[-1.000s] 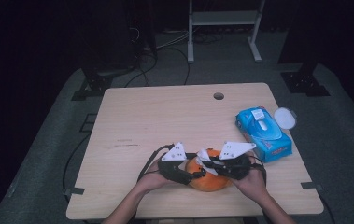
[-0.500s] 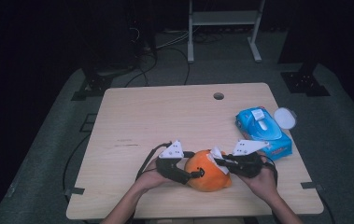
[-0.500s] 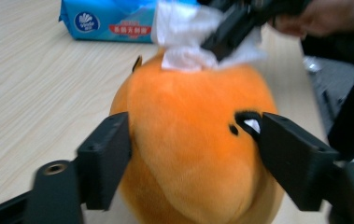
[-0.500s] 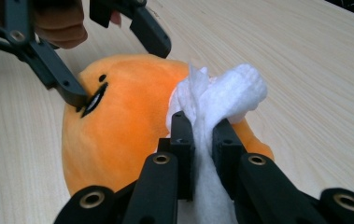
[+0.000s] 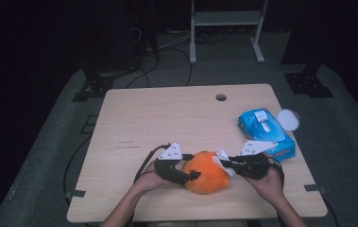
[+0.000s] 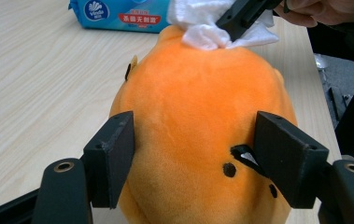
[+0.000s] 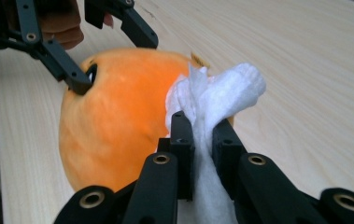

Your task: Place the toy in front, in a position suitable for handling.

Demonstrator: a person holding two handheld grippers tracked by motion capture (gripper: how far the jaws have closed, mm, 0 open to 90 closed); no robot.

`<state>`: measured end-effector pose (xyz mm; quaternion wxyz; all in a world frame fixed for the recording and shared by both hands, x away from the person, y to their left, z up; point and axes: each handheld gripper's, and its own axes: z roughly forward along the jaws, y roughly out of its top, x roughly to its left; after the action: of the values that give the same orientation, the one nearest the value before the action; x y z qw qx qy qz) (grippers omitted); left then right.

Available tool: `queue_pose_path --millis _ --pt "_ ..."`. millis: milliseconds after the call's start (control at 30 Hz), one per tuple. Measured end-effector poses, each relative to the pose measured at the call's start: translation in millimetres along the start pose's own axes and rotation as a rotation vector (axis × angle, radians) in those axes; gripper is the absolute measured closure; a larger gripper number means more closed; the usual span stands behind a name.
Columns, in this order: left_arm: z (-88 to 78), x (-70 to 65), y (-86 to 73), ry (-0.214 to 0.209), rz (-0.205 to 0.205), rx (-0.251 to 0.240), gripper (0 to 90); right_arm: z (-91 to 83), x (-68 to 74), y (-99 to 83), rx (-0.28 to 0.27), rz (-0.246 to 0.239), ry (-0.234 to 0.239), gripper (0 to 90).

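— One round orange plush toy (image 5: 206, 172) is what I'm working on. It is fuzzy and egg-plump, with small black stitched marks low on the side that faces my left gripper (image 6: 191, 161).

— Where does it sit?

— It sits on the pale wooden table (image 5: 176, 118), close to the near edge, between my two hands. My left gripper's jaws stand either side of it and have just been closing, with the toy between them. The left pad lies against the plush. At the right pad I can't quite tell whether it presses or only brushes the plush.

— And your right gripper (image 7: 201, 135)?

— Its jaws are clamped narrow on a crumpled white tissue wipe (image 7: 221, 95). The wad rests against the toy's upper far side as my left gripper view shows it.

— What room is there to move?

— There is plenty of room ahead. The tabletop is bare all the way to the small round hole (image 5: 221, 97) near the far edge. To my right lies a blue plastic pack of wet wipes (image 5: 265, 132), just beside my right hand, with the table's right edge near behind it. The near edge is close under my wrists.

— Which way does the toy point?

— It is nearly a ball, so its long axis is faint. It looks slightly wider across the table, running from one gripper to the other. I can't tell where its face points.
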<state>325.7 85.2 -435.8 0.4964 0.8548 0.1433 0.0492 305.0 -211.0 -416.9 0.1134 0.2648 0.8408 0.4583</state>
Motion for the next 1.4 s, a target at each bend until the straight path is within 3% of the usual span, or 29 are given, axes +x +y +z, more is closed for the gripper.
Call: queue_pose_path --millis 133,200,233,333,500,633,700,833,933,1000,1167,1233,1333,1400 --pt "-1.0 1.2 -1.7 0.008 0.0 0.008 30.2 -2.9 4.9 -0.5 -0.004 -0.006 0.007 81.2" --pt "-1.1 3.1 -3.3 0.011 -0.013 0.004 30.4 -3.9 11.2 2.7 -0.018 -0.017 0.034 81.2" --pt "-0.9 3.8 -3.9 0.009 -0.018 0.001 30.5 -3.3 16.9 5.2 -0.028 -0.029 0.056 81.1" --pt "-1.9 5.7 -5.2 0.005 -0.021 0.002 30.5 0.1 25.8 9.0 -0.016 -0.077 0.061 81.0" --pt "-2.8 9.3 -7.8 0.001 -0.043 -0.01 30.9 -1.2 13.4 2.9 -0.004 -0.038 0.049 81.1" --pt "-2.6 9.9 -8.0 0.001 -0.048 -0.01 30.9 -3.2 10.3 -0.7 0.016 -0.04 0.026 81.1" --pt "-2.3 9.9 -8.1 0.005 -0.046 -0.008 30.9 -3.6 12.4 0.4 0.01 -0.049 0.03 81.0" --pt "-0.8 11.1 -8.9 0.009 -0.058 -0.016 31.2 -1.0 24.6 7.2 -0.017 -0.089 0.088 80.8" --pt "-1.9 11.4 -8.5 0.009 -0.054 -0.012 31.2 2.5 31.5 9.7 0.006 -0.137 0.077 80.7" --pt "-2.5 12.4 -9.0 0.008 -0.056 -0.013 31.2 1.0 25.2 7.3 0.004 -0.113 0.079 80.7" --pt "-2.7 13.6 -9.9 0.004 -0.065 -0.02 31.2 -3.5 7.1 -2.7 0.032 -0.067 0.031 80.7" --pt "-2.5 13.6 -9.7 0.006 -0.061 -0.019 31.1 -4.6 5.8 -3.9 0.033 -0.069 0.032 80.7" --pt "-2.3 14.5 -10.4 0.015 -0.072 -0.018 31.1 -4.9 12.4 -0.8 0.018 -0.09 0.05 80.7" --pt "-1.9 14.8 -10.5 0.018 -0.074 -0.02 31.1 -2.5 24.0 4.5 0.002 -0.123 0.093 80.5"
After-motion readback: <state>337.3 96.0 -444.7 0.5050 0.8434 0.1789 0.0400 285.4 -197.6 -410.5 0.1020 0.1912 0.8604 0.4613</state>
